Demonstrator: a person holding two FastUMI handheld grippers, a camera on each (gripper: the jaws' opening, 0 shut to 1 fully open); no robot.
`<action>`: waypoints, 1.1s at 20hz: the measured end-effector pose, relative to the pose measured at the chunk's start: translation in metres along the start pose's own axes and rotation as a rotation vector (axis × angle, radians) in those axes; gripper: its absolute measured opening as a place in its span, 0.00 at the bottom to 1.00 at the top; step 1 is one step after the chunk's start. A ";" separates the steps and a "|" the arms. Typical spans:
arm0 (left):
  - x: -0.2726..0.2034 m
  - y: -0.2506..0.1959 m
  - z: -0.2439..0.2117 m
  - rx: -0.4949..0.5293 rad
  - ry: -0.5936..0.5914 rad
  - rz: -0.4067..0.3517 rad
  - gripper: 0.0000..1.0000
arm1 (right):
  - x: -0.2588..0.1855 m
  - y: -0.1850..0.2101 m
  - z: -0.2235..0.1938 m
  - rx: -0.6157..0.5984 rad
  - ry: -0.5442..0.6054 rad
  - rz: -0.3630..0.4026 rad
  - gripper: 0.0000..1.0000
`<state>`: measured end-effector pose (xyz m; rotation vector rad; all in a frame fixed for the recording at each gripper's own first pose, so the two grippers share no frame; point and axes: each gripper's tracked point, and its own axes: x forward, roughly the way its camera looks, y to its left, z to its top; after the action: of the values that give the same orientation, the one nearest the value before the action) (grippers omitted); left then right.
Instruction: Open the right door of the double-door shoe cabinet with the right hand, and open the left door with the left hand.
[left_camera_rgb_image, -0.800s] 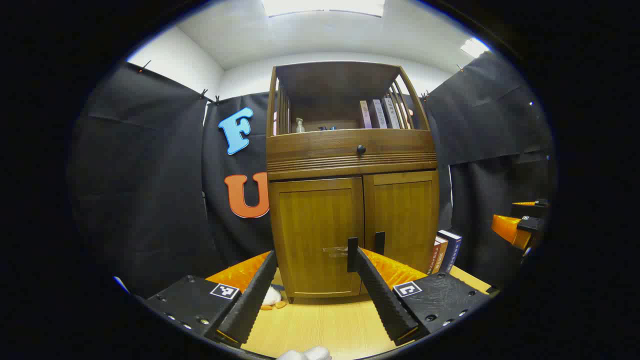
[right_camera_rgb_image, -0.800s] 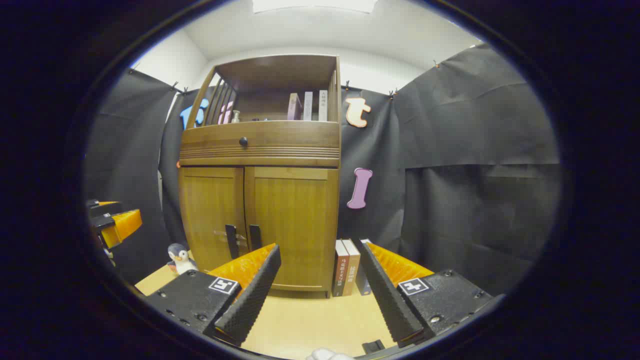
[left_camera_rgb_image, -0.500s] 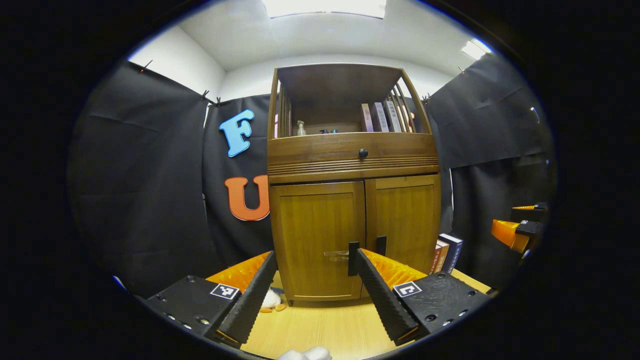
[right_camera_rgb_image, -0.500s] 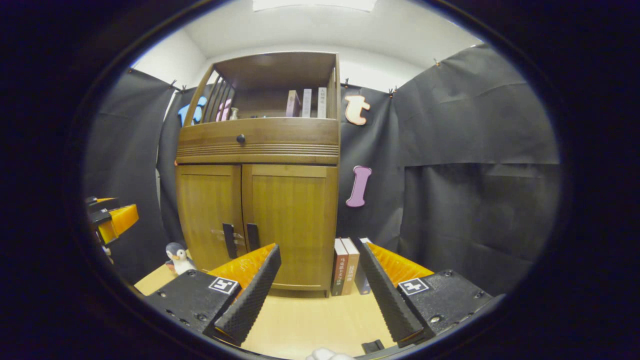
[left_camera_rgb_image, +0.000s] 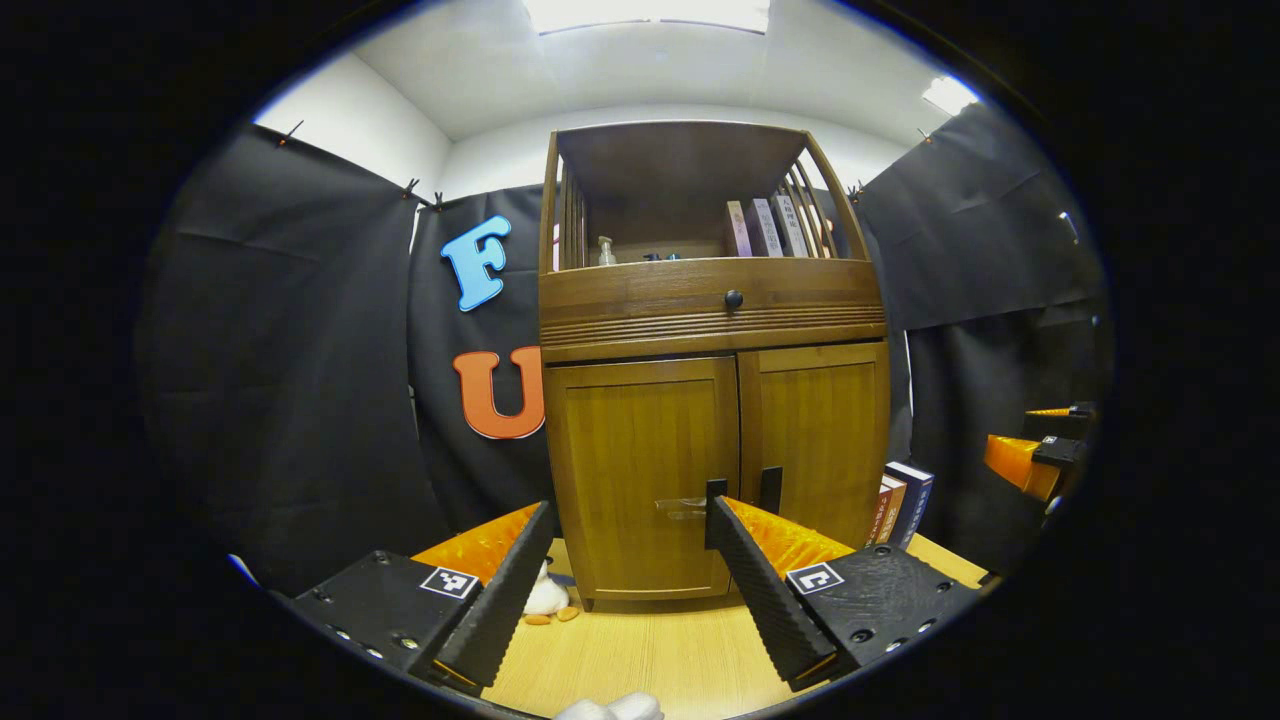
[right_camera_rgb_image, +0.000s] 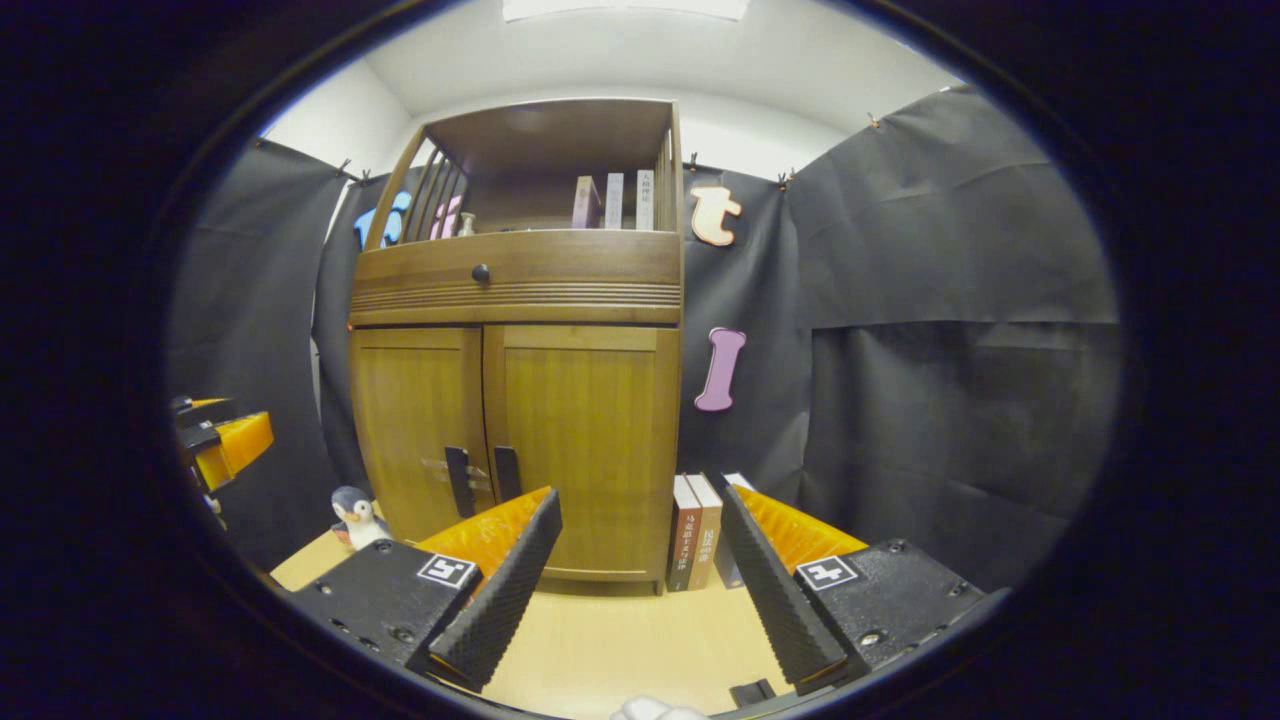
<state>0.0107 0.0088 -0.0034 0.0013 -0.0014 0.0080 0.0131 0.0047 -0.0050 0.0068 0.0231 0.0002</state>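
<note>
A wooden shoe cabinet (left_camera_rgb_image: 712, 320) (right_camera_rgb_image: 520, 300) stands on a light wood table, both doors closed. The left door (left_camera_rgb_image: 645, 470) (right_camera_rgb_image: 412, 430) and right door (left_camera_rgb_image: 815, 430) (right_camera_rgb_image: 585, 440) each carry a dark vertical handle near the middle seam, the left handle (right_camera_rgb_image: 457, 481) beside the right handle (left_camera_rgb_image: 770, 490) (right_camera_rgb_image: 505, 473). My left gripper (left_camera_rgb_image: 625, 525) is open, short of the left door, with nothing between its fingers. My right gripper (right_camera_rgb_image: 640, 510) is open too, in front of the cabinet's right edge and apart from it. The right gripper also shows at the far right of the left gripper view (left_camera_rgb_image: 1035, 455).
Several books (right_camera_rgb_image: 700, 530) (left_camera_rgb_image: 900, 500) stand against the cabinet's right side. A small penguin toy (right_camera_rgb_image: 355, 515) sits at its left foot. Above the doors is a drawer with a round knob (left_camera_rgb_image: 733, 298), and an open shelf with books and a bottle (left_camera_rgb_image: 603, 250).
Both views have shifted slightly: the cabinet sits a little to the right in the left gripper view and looks slightly larger in the right gripper view. Doors stay closed, grippers stay open.
</note>
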 end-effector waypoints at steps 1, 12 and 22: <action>0.000 0.001 -0.001 0.001 0.003 -0.001 0.96 | 0.001 0.001 0.000 -0.002 0.000 0.001 1.00; -0.013 0.010 -0.006 0.007 0.014 0.012 0.96 | 0.078 0.042 -0.054 -0.038 0.032 0.046 1.00; -0.028 0.043 -0.023 -0.014 0.057 0.119 0.96 | 0.214 0.128 -0.091 0.014 0.106 0.119 1.00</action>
<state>-0.0177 0.0516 -0.0266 -0.0126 0.0550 0.1269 0.2245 0.1339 -0.1003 0.0224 0.1283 0.1190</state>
